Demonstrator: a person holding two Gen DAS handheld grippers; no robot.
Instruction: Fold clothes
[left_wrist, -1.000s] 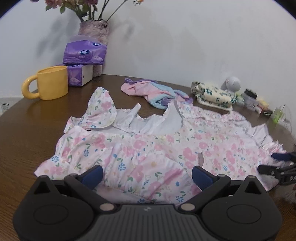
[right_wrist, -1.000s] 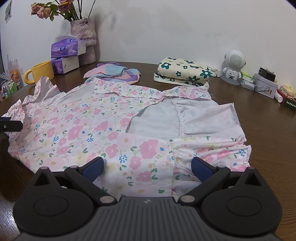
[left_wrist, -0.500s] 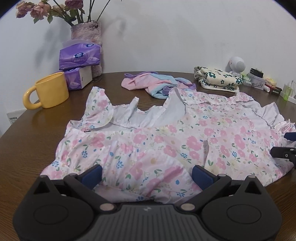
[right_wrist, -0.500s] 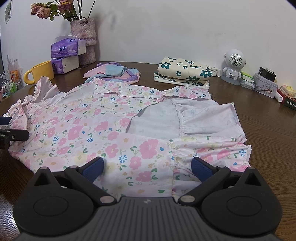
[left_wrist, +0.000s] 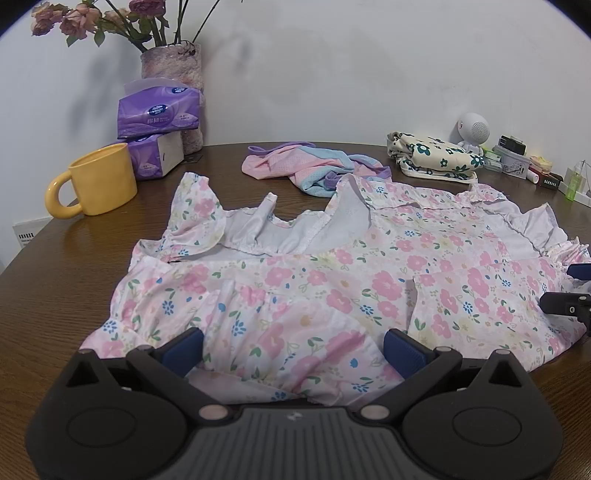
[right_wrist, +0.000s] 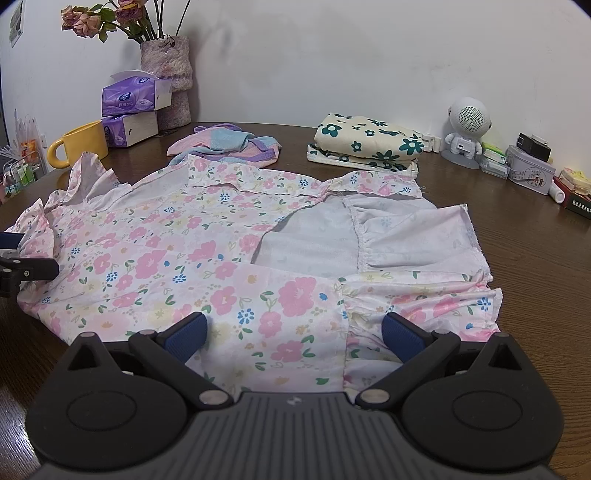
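L gripper (left_wrist: 291, 345) first: jaws spread wide, blue pads (left_wrist: 183, 345) out to either side, nothing clamped. Floral dress (left_wrist: 332, 291) fabric bunches up btwn the fingers and over the near edge, but whether the pads touch it, can't tell. R gripper (right_wrist: 293, 334) same story: jaws apart, released, blue pads (right_wrist: 402, 336) flanking the hem, cloth lying btwn them, no pinch on it.

Dress itself: pink w/ pink and blue flowers, spread across the middle of the dark wood table (right_wrist: 535, 236), not flat, partly turned over. From the R wrist view a panel at the right is flipped, pale inside showing, w/ a gathered ruffle seam. From the L wrist view the neckline end sits toward the far left, ruffled sleeve sticking up, white lining open.

Each gripper peeks into the other's view: R one at the far right edge of the L view, L one at the far left edge of the R view, both at the dress edges.

Further out, beyond the dress: crumpled pink-blue-purple garment (right_wrist: 225, 144), just past the far edge. To its right, a folded cream cloth w/ dark green flowers (right_wrist: 365, 142), neat stack. Far left: yellow mug (left_wrist: 99, 181), two purple tissue packs (left_wrist: 159, 118) stacked, vase (left_wrist: 177, 70) w/ faded roses against the white wall. Far right: small white robot-shaped speaker (right_wrist: 467, 129), tin and small clutter beside it.
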